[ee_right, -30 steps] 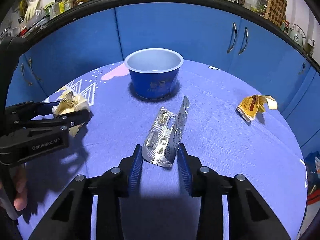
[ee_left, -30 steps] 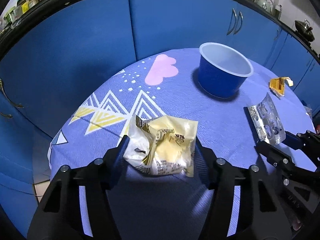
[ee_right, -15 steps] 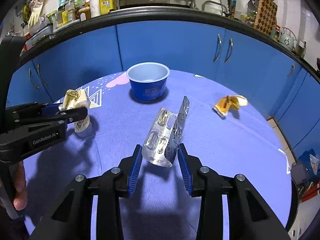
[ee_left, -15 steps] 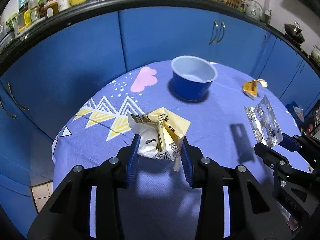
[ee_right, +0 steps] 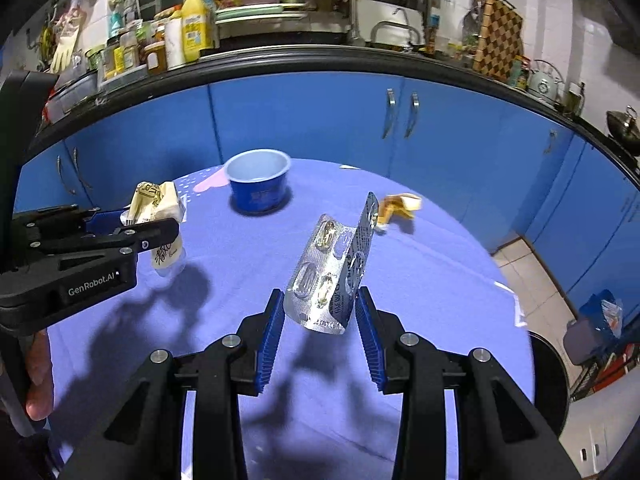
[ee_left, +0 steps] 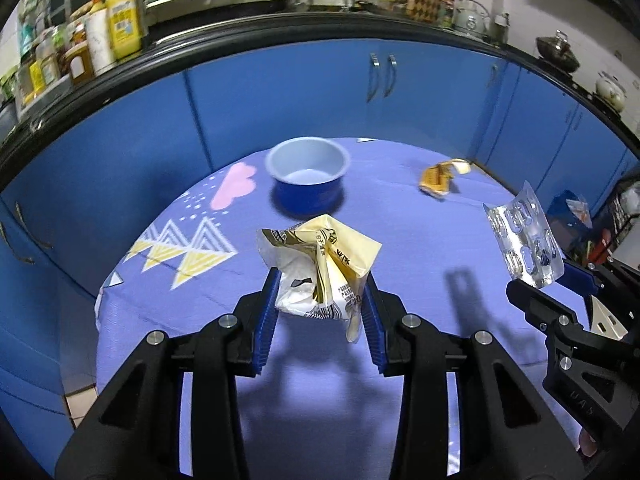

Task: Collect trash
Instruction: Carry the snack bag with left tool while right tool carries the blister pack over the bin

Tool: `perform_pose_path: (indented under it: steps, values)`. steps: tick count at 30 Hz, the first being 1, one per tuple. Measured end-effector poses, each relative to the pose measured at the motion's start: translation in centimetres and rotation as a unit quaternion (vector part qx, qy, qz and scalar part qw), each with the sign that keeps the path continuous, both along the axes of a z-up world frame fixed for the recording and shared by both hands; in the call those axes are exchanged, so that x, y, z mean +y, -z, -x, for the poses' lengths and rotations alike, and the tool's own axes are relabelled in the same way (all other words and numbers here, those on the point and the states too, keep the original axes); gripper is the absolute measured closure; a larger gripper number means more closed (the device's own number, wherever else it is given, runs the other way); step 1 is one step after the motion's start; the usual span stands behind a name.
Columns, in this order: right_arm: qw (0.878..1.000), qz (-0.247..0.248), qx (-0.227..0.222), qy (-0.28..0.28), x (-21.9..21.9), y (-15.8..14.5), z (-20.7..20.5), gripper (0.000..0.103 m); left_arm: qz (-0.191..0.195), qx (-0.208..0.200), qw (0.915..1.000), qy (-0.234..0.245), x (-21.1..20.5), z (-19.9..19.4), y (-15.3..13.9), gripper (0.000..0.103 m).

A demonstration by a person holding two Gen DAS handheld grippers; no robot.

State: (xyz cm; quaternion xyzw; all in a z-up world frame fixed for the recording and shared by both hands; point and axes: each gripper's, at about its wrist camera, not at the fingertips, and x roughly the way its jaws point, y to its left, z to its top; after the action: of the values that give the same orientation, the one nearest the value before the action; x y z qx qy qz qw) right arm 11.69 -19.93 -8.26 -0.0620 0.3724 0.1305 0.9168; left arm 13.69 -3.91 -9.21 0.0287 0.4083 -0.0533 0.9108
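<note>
My left gripper (ee_left: 320, 296) is shut on a crumpled yellow-and-white wrapper (ee_left: 320, 264) and holds it well above the table; it also shows in the right wrist view (ee_right: 158, 210). My right gripper (ee_right: 320, 308) is shut on a bent silver blister pack (ee_right: 332, 272), also held high; the pack shows in the left wrist view (ee_left: 524, 240). A blue cup (ee_left: 308, 180) with a pale inside stands open on the far side of the table, also in the right wrist view (ee_right: 258, 182). A small orange wrapper (ee_left: 438, 176) lies right of the cup, also in the right wrist view (ee_right: 398, 204).
The round table (ee_left: 400, 240) has a purple cloth with yellow triangles and a pink cloud. Blue cabinets (ee_left: 280, 100) curve behind it, with bottles and kitchenware on the counter above. A black stool (ee_right: 548, 368) and tiled floor lie to the right.
Both grippers have risen and pulled back from the table, carrying the wrapper and the blister pack. The cup and orange wrapper now look farther away.
</note>
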Motion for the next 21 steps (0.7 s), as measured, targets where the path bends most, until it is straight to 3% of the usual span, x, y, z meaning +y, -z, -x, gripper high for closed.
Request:
perform_pose_path:
  steps: [21]
  values:
    - [0.995,-0.021,-0.014,0.094,-12.0,-0.5,3.1,0.067,-0.031,-0.007,0.9949,0.095,-13.2,0.7,-1.0,0.063]
